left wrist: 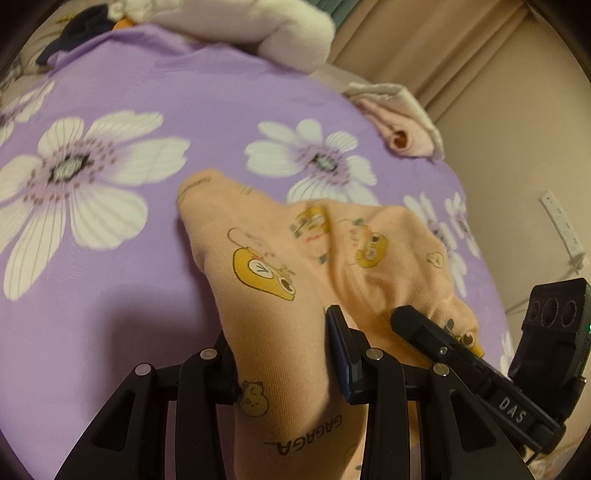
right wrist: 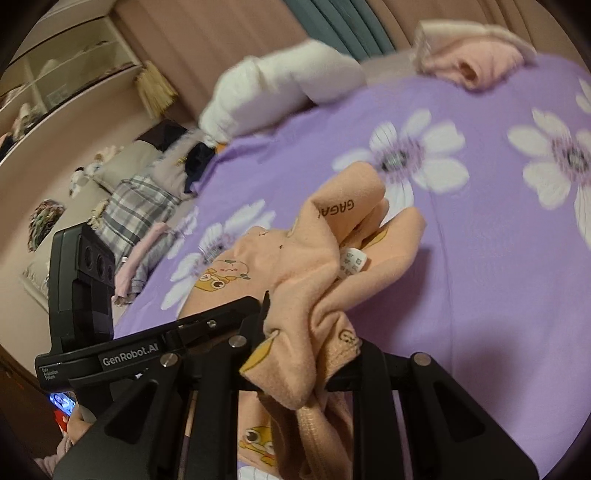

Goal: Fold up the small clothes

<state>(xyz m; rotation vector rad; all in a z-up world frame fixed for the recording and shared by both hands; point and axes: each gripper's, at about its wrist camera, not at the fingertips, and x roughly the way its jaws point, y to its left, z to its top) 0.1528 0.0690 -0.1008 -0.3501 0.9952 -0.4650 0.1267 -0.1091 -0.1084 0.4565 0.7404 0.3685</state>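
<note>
I've got the peach garment (left wrist: pixel 280 295) pinched in both tools, prob. small kids' pants w/ cartoon prints. Left gripper (left wrist: pixel 284 354) is clamped on a tube-like leg section right at its jaws; cloth runs fwd from there and drapes down to the bed. Right gripper (right wrist: pixel 306 343) is closed on a bunched wad near the ribbed waistband, w/ a white care label (right wrist: pixel 352 262) dangling just ahead of its tips. Holding at two spots like this lets me, I reckon, spread the piece out flat before folding. In the left view the right tool's finger crosses just beside my jaws, so both grips sit close together.

Fabric looks soft, fleecy knit, matte, thick enough to hold rounded folds; lettering printed on one leg.

Beyond the grippers: purple bedsheet (left wrist: pixel 147 280), smooth, thin, big white daisy print, garment's far end resting on it. Farther ahead, a folded pink-and-cream item (left wrist: pixel 402 122) near the bed edge, and a plump white plush thing (left wrist: pixel 295 33) at the far side, blurred.
</note>
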